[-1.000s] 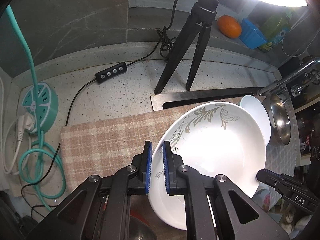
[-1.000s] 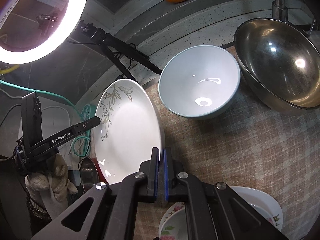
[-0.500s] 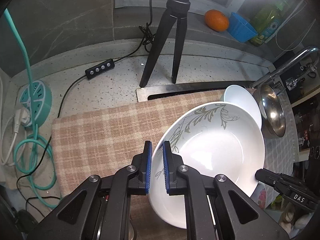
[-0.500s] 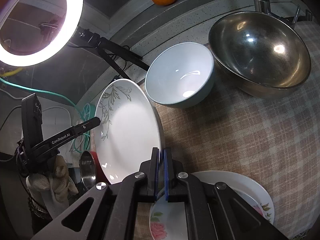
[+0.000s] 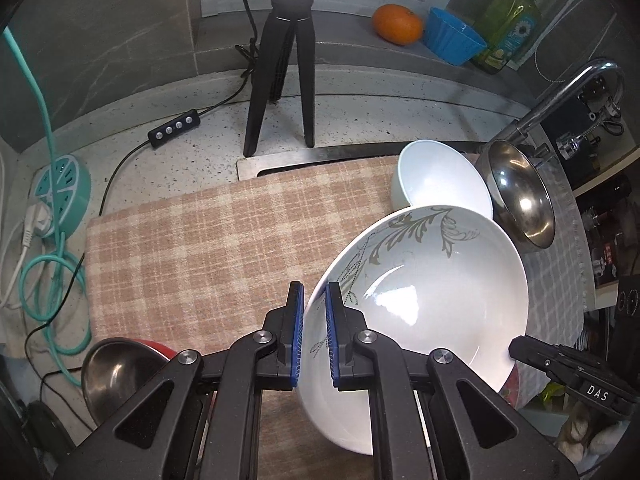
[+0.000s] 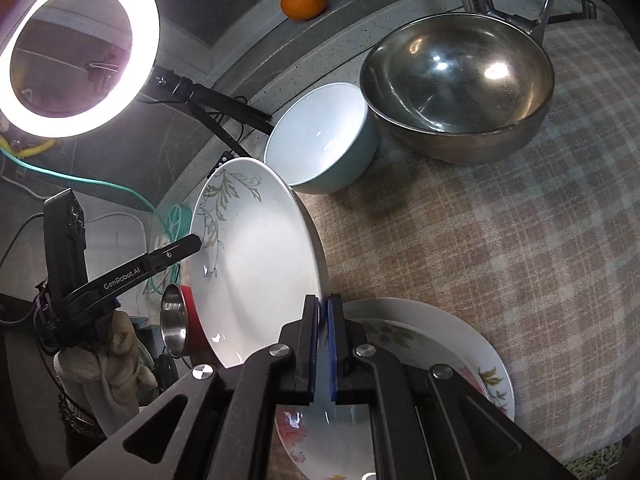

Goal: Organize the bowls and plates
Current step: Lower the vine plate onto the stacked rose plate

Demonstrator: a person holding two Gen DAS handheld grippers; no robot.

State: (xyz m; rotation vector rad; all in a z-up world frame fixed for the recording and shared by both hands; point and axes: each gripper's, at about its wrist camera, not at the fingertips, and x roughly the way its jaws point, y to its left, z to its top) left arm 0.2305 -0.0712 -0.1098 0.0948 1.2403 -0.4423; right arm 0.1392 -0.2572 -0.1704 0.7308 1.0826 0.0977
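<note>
A white plate with a grey leaf pattern (image 5: 420,304) is held tilted above the checked cloth, gripped on opposite rims by both grippers. My left gripper (image 5: 314,336) is shut on its near-left rim. My right gripper (image 6: 323,344) is shut on the other rim of the same plate (image 6: 256,256). Below the right gripper lie stacked floral plates (image 6: 452,344). A pale blue bowl (image 6: 320,136) and a large steel bowl (image 6: 460,84) stand further back; they also show in the left wrist view as the blue bowl (image 5: 440,178) and the steel bowl (image 5: 520,200).
A ring light tripod (image 5: 284,64) and its cable switch (image 5: 174,128) stand on the counter behind the checked cloth (image 5: 224,248). A small steel cup with a red body (image 5: 116,372) is at the cloth's near-left. A faucet (image 5: 560,92), an orange (image 5: 396,24), a blue cup (image 5: 452,40) sit on the back.
Both grippers have carried the leaf plate right and toward the near side, so it now hangs over the floral plates. The blue and steel bowls appear further away.
</note>
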